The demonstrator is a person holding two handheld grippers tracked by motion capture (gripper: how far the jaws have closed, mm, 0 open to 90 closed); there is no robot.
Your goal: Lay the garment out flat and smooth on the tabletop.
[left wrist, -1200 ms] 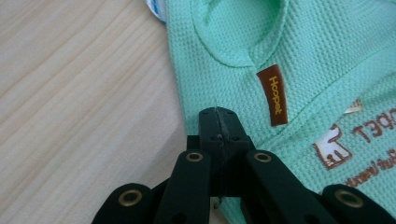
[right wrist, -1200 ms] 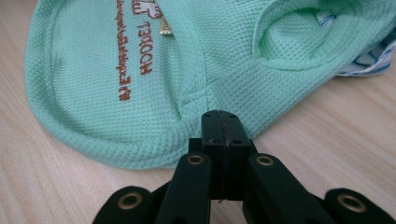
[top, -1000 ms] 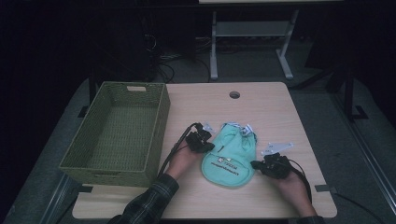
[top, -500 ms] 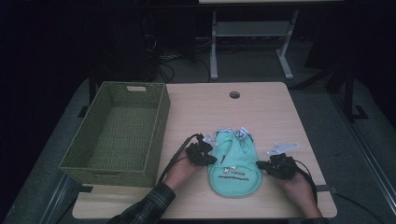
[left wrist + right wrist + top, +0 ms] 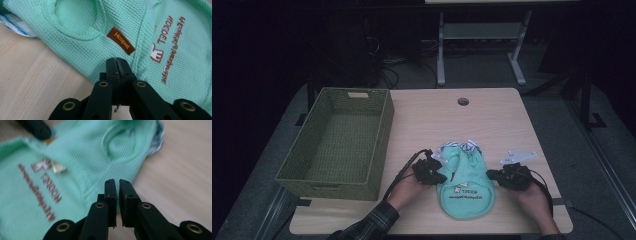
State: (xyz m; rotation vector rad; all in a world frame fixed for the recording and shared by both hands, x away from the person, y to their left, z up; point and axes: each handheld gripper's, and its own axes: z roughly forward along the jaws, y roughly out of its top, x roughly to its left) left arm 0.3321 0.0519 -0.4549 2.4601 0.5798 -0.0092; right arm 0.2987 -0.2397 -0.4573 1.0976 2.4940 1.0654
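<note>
Table [image 5: 492,120] w/ wicker basket [image 5: 337,142] at its left side, basket holds nothing; mint-green pet shirt [image 5: 464,185] lies flat on the tabletop near the person's edge, between both grippers, well apart from the basket's inside; paper tags [image 5: 468,146] at its far end, brown label [image 5: 121,40] by an armhole, printed logo [image 5: 157,53] mid-cloth.

Left gripper [image 5: 432,172] at the shirt's left edge; jaws pressed together, shirt hem pinched betw. them in the left gripper view [image 5: 117,62]. Right gripper [image 5: 117,182] at the right edge; its jaws have just been opening, now a slim gap, no cloth betw. them, tips over the hem.

Progress, my read: shirt laid out & smoothed, prob. for folding; no fold made yet, basket drop-off also left.
</note>
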